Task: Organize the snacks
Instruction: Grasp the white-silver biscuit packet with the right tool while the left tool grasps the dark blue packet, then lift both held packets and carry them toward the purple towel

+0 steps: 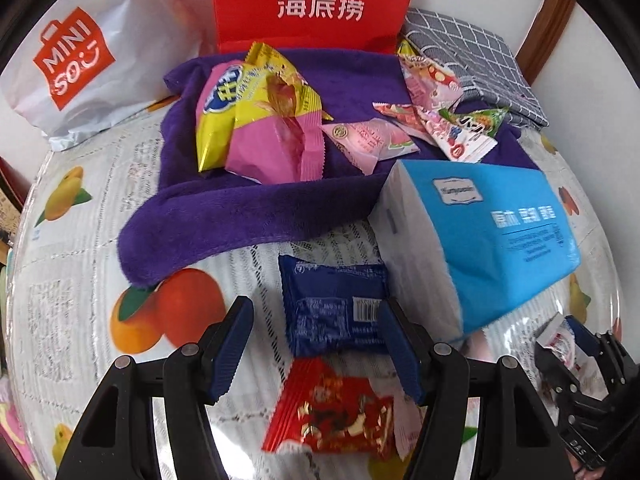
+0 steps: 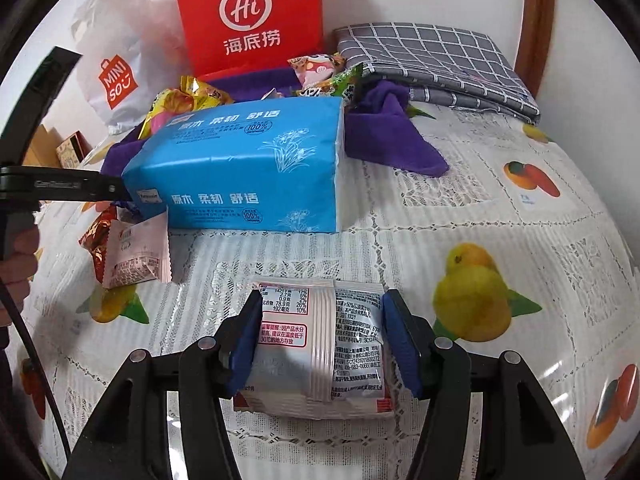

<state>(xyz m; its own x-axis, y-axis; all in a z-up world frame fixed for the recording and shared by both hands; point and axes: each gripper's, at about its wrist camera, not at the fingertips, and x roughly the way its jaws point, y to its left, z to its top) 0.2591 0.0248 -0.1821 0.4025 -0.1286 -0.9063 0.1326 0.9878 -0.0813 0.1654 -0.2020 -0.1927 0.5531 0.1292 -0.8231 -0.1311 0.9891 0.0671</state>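
White snack pkt [image 2: 320,344] clamped in right gripper [image 2: 320,340], blue pkt [image 1: 334,308] btwn left gripper [image 1: 316,340] jaws

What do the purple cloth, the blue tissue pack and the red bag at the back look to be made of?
Purple cloth: soft plush fabric, probably fleece or microfibre; its surface is fuzzy and matte. Blue tissue pack: thin plastic film, slightly glossy and wrinkled over a soft white block. Red bag: likely stiff paper; flat, matte, with a crisp fold.
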